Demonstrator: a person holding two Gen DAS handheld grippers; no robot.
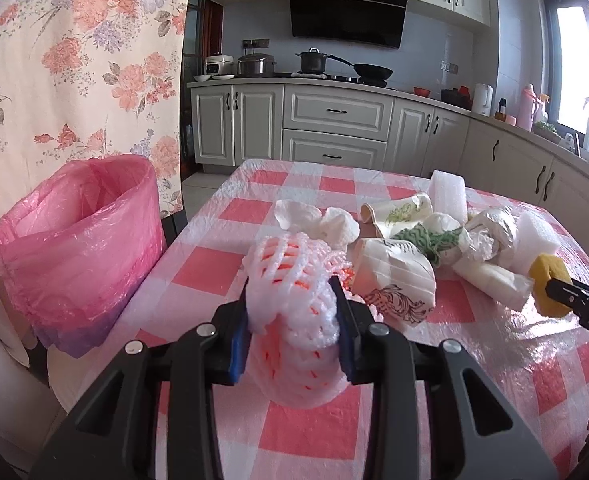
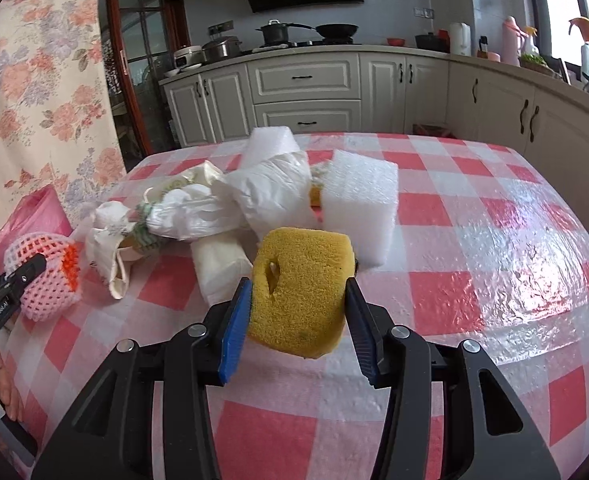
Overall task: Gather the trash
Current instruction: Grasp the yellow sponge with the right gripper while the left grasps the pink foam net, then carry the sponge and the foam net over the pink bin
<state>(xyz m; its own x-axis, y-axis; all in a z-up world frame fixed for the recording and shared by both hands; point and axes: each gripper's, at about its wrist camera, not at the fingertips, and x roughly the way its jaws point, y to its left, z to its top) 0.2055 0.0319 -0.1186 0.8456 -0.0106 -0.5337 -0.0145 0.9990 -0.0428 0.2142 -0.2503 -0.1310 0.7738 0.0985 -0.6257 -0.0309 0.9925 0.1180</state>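
My left gripper (image 1: 292,300) is shut on a white foam fruit net (image 1: 290,292) and holds it over the checked table (image 1: 214,276). It shows at the left of the right wrist view too (image 2: 46,280). My right gripper (image 2: 298,292) is shut on a yellow sponge (image 2: 302,288), also seen at the right of the left wrist view (image 1: 550,284). A pile of trash lies on the table: crumpled paper cups (image 1: 394,276), white plastic bags (image 2: 270,192) and white foam blocks (image 2: 358,204). A bin with a pink liner (image 1: 78,248) stands left of the table.
A floral curtain (image 1: 74,60) hangs behind the bin. Kitchen cabinets (image 1: 334,120) and a counter with pots run along the far wall and the right side. The table's right half (image 2: 494,240) carries only the checked cloth.
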